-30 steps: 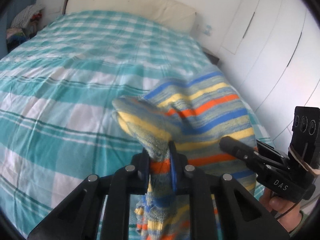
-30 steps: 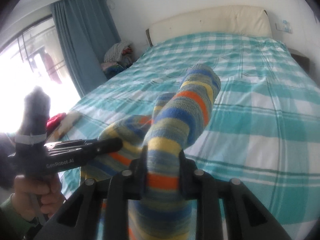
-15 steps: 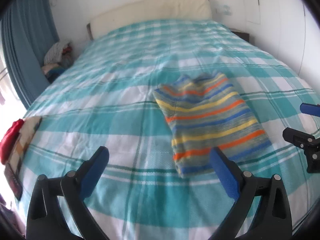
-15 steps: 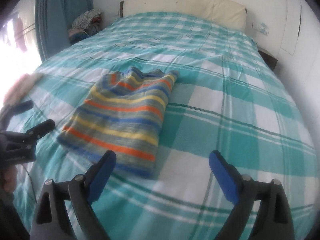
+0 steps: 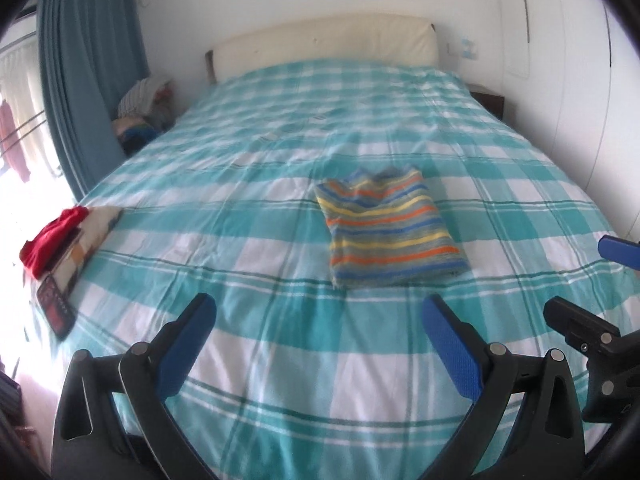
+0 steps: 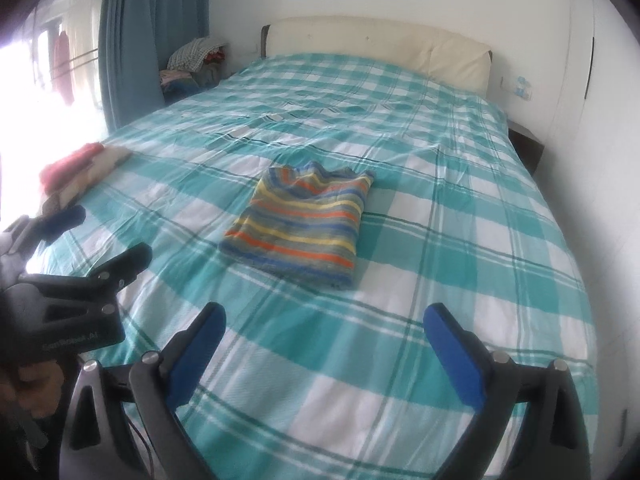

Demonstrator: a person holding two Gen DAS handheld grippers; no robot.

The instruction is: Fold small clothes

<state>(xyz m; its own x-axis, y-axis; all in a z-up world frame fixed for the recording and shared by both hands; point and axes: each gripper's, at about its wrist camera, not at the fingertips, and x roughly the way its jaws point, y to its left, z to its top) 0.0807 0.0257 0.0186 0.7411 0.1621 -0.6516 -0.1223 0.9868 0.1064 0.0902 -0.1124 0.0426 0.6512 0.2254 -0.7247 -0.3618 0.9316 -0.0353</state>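
Observation:
A striped knit garment [image 5: 390, 226], folded into a flat rectangle, lies on the teal checked bedspread [image 5: 260, 184]; it also shows in the right wrist view [image 6: 304, 224]. My left gripper [image 5: 320, 340] is open and empty, well back from the garment near the bed's foot. My right gripper [image 6: 326, 344] is open and empty too, also back from it. The right gripper shows at the right edge of the left wrist view [image 5: 592, 292]. The left gripper shows at the left of the right wrist view [image 6: 92, 240].
A stack of folded clothes with a red item on top [image 5: 60, 240] lies at the bed's left edge. A pile of clothes [image 5: 140, 108] sits by the blue curtain [image 5: 80, 80]. A cream headboard [image 5: 324, 44] stands at the far end, white wardrobe doors [image 5: 580, 60] at the right.
Both grippers let go of the striped garment, opened wide and pulled back toward the foot of the bed. The garment now lies folded flat on the bedspread.

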